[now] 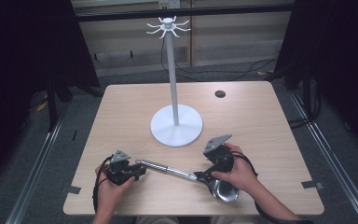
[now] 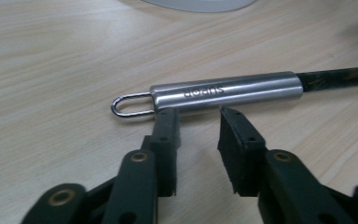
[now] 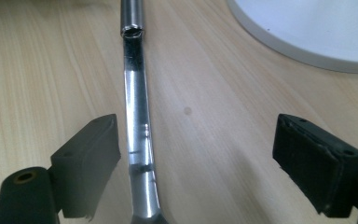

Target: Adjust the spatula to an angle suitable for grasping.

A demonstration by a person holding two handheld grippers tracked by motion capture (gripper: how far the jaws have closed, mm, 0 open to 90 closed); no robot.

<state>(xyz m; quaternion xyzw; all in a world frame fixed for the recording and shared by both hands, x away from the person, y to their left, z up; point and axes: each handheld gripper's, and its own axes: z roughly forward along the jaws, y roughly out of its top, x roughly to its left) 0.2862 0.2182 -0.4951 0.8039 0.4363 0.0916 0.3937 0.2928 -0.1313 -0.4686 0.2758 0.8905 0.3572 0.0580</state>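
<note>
Steel ladle (image 1: 186,173) lies flat on bench (image 1: 261,121), near front edge, bowl under right hand (image 1: 235,175), tubular handle (image 2: 226,92) pointing left, wire hanging loop (image 2: 130,105) at end. Bowl contents not visible. Left tool (image 2: 198,128) partly open, jaw tips just beside handle, not gripping. Right tool (image 3: 196,154) wide open, straddling shaft (image 3: 137,135), left pad near it. White hook stand (image 1: 175,123) behind, mid-bench, hooks bare.
</note>
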